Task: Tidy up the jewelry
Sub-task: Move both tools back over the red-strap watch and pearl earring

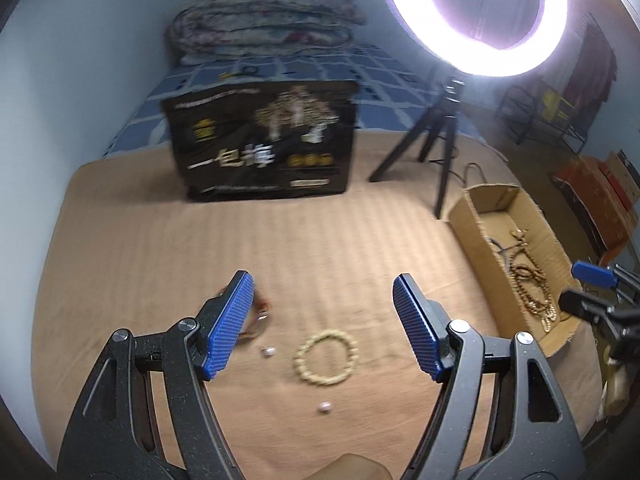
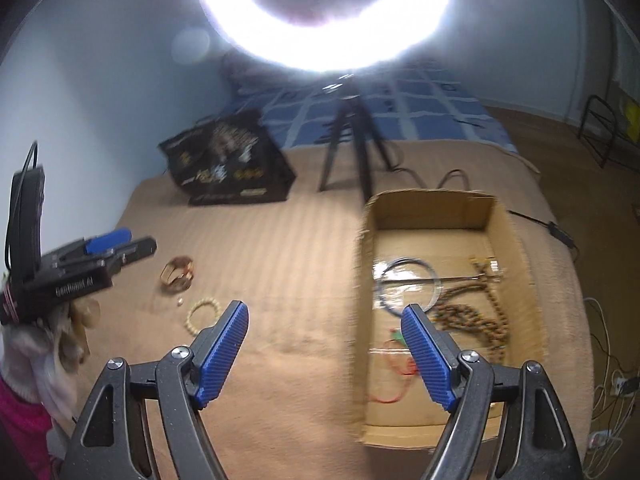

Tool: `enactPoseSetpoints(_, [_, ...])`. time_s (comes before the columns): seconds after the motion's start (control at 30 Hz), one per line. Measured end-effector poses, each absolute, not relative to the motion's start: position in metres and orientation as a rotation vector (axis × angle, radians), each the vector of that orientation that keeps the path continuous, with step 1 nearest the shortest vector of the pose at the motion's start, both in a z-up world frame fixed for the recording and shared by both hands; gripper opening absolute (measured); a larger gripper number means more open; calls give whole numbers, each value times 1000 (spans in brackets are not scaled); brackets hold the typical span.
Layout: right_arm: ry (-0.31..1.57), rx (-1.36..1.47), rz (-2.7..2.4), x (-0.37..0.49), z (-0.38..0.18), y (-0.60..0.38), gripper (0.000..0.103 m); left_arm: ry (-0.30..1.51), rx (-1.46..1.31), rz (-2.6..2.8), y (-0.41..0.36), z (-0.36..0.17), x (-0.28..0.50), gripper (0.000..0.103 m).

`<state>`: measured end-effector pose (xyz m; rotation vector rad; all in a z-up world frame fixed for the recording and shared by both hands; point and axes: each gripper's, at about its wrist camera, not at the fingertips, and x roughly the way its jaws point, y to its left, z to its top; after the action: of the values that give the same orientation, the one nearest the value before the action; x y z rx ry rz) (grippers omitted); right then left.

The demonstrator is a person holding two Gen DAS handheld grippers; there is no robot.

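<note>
Bed [image 1: 160,248] with tan cover carries everything. Black printed bag [image 1: 264,140] stands at the far side, ring light [image 1: 476,20] on a tripod [image 1: 436,140] just right of it. Open cardboard box [image 2: 436,216] sits on the right part of the bed; inside are brown bead strands [image 2: 476,316], a thin hoop [image 2: 408,288] and a red cord [image 2: 392,376], hoop detail blurred.

Left gripper [image 1: 324,320]: jaws wide apart, empty, hovering over the loose pieces. Cream bead bracelet [image 1: 326,358] lies flat on the cover between the jaws. Gold-and-red bangle [image 2: 179,273], probably two stacked, sits just left, partly behind the left jaw. Two small pearls [image 1: 267,351] near the bracelet, apart from it.

Right gripper [image 2: 324,332]: jaws apart, empty, over the box's near-left edge.
</note>
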<state>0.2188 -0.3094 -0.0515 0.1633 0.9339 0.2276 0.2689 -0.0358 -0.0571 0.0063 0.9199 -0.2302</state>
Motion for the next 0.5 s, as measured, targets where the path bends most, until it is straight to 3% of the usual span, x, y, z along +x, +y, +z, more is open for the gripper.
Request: enactPoseSetpoints(0.5, [1022, 131, 345, 233, -82, -223, 81, 1002, -94, -138, 43, -86, 274, 74])
